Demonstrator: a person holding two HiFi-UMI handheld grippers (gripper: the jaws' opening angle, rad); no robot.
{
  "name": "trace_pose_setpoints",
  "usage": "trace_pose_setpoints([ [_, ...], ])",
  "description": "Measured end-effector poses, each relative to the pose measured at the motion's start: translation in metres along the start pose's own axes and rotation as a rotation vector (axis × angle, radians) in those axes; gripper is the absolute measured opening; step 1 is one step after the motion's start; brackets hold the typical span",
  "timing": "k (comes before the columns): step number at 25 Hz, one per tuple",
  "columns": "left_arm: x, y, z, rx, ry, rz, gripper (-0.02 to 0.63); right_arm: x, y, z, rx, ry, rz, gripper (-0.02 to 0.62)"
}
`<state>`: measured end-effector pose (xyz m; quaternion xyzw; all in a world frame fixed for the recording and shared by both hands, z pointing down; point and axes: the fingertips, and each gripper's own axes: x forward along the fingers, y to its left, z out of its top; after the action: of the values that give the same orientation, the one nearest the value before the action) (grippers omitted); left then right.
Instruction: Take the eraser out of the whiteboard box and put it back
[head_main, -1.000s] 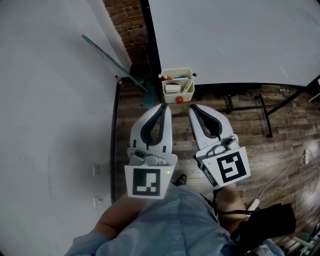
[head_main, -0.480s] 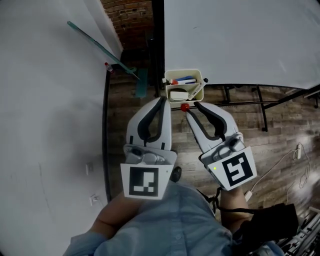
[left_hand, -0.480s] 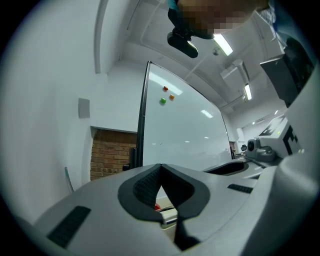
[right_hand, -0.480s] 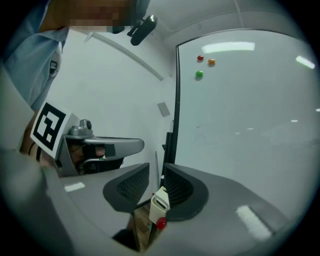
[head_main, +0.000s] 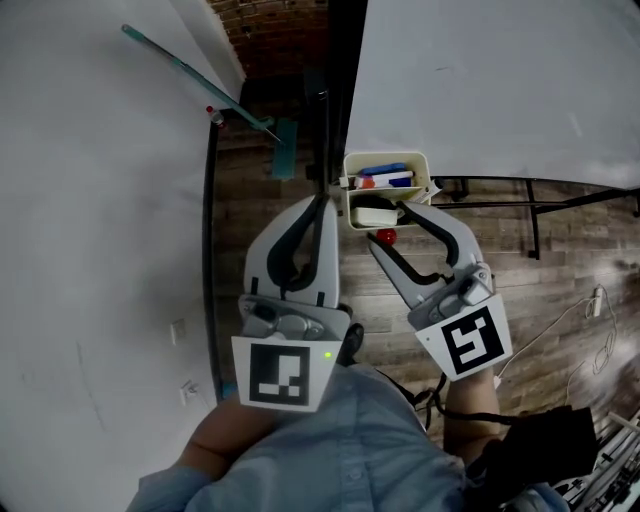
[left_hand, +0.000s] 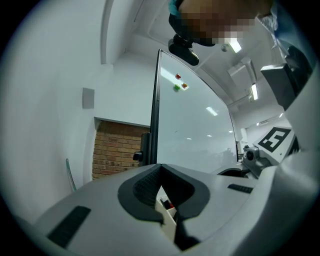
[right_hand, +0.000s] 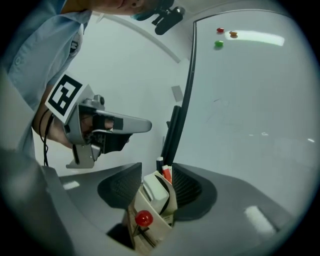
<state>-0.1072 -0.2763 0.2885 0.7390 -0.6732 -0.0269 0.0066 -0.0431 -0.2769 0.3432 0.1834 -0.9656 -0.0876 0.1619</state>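
The right gripper (head_main: 393, 226) has just spread its fingers, which stand loose either side of the cream plastic whiteboard box (head_main: 386, 156). The blocky white eraser (right_hand: 155, 190) sits inside, its lower half hidden. The left gripper (head_main: 322, 203) has its fingers pinched together on nothing.

Head view: steep downward, mid-range, onto cream plastic open-top box (head_main: 386, 155) at glossy white whiteboard's (head_main: 500, 80) edge. Left gripper view: level along own jaws, box (left_hand: 166, 210) close ahead. Right gripper view: tilted slightly down, box (right_hand: 157, 222) nearest. All three share box and whiteboard.
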Motion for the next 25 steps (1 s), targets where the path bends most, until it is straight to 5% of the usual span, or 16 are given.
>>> trace_pose_setpoints([
  [9, 0.021, 0.015, -0.013, -0.021, 0.022, 0.003, 0.005, 0.024, 0.0, -0.03, -0.133, 0.152, 0.097, 0.187],
  [25, 0.005, 0.012, -0.002, 0.002, 0.006, 0.017, 0.005, 0.021, -0.003, -0.014, -0.094, 0.079, 0.061, 0.103],
])
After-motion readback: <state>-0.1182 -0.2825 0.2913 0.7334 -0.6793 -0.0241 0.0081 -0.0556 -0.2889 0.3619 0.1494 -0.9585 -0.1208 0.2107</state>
